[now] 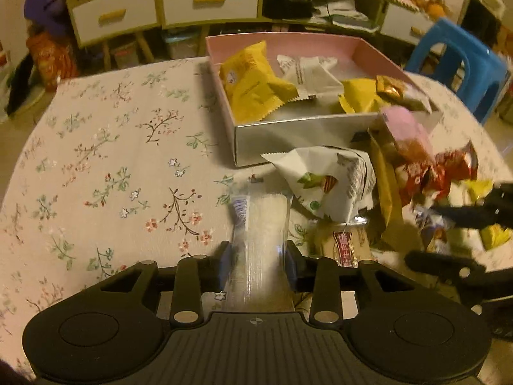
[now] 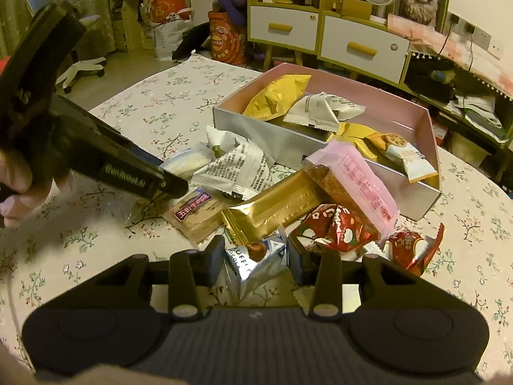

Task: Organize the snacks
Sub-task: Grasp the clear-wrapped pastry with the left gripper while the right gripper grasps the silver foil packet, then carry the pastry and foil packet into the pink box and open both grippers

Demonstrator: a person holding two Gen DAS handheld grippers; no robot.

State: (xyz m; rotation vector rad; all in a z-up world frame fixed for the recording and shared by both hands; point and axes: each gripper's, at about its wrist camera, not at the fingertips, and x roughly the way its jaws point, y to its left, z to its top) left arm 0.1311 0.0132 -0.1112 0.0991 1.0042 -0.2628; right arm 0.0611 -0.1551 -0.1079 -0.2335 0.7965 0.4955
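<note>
Left gripper (image 1: 256, 253) fingers clamp the clear-wrapped snack (image 1: 259, 224) on the worktop (image 1: 112, 147); right gripper (image 2: 256, 256) fingers clamp the silver packet (image 2: 253, 263). Lift clear, release inside box (image 1: 288, 138) at 12 o'clock.

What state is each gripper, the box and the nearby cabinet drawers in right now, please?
left gripper: shut on the clear packet.
right gripper: shut on the silver packet.
pink box: open, no lid, partly filled with snack packets.
snack pile: loose on the tablecloth, outside the box.
cabinet drawers: closed.
</note>
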